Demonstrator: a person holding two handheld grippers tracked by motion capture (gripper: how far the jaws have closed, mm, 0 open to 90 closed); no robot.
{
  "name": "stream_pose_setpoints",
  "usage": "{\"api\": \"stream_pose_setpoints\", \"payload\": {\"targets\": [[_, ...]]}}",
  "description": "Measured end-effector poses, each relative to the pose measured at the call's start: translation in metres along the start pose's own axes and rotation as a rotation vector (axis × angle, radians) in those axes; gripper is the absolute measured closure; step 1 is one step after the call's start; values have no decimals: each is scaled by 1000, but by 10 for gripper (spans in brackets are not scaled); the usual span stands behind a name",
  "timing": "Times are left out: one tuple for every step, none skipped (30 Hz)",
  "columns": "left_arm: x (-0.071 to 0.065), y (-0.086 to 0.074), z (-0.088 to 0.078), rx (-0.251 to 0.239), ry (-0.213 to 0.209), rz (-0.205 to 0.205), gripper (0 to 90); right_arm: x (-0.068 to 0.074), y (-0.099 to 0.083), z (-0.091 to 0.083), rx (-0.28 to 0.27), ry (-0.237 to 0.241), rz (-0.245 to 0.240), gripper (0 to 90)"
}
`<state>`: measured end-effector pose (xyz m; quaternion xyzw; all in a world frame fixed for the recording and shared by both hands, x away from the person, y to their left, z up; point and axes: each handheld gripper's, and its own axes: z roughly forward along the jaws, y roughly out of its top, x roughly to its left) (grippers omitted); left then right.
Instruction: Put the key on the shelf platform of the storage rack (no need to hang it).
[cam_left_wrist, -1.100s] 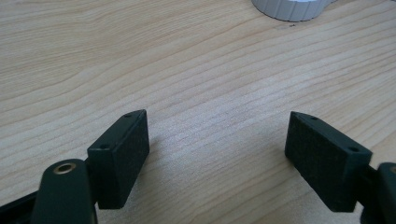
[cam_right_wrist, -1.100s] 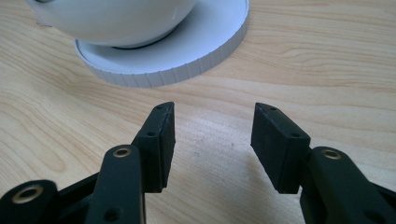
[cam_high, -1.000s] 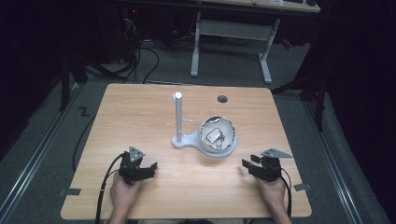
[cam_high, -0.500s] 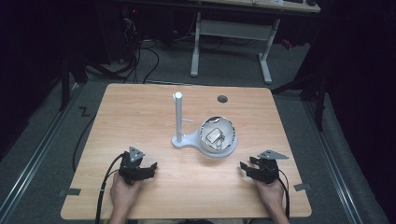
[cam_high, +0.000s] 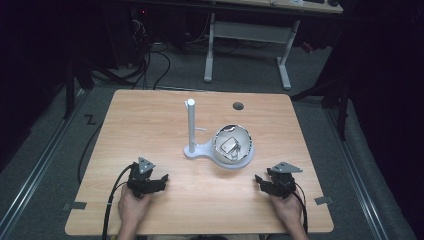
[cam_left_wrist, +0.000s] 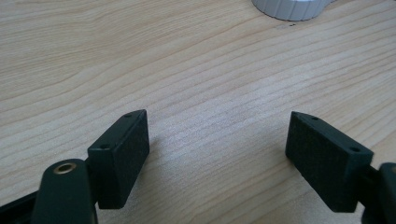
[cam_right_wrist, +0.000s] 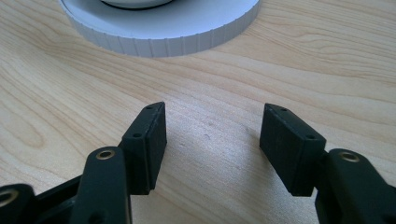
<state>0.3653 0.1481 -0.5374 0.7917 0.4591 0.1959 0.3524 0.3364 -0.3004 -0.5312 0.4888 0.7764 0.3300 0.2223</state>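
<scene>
Here my left gripper (cam_high: 161, 179) and right gripper (cam_high: 260, 180) rest released, jaws spread, on the table (cam_high: 150, 120), the white stand (cam_high: 227, 150) at twelve o'clock between them.

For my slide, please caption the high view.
Two open grippers, left and right, rest near a white stand and bowl.

Dark room, grey floor (cam_high: 320, 65), white-legged desk (cam_high: 248, 30).
</scene>
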Motion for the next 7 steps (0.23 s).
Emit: {"api": "stream_pose_setpoints", "payload": {"targets": [[0, 0, 0, 0, 0, 0, 221, 0, 0, 0, 1, 0, 3, 416], [0, 0, 0, 0, 0, 0, 220, 0, 0, 0, 1, 0, 4, 416], [0, 0, 0, 0, 0, 0, 220, 0, 0, 0, 1, 0, 4, 416], [0, 0, 0, 0, -1, 1, 219, 0, 0, 0, 1, 0, 2, 416], [0, 0, 0, -1, -1, 2, 218, 0, 0, 0, 1, 1, 2, 416], [0, 0, 0, -1, -1, 3, 218, 0, 0, 0, 1, 1, 5, 416], [0, 0, 0, -1, -1, 3, 218, 0, 0, 0, 1, 1, 2, 416]]}}
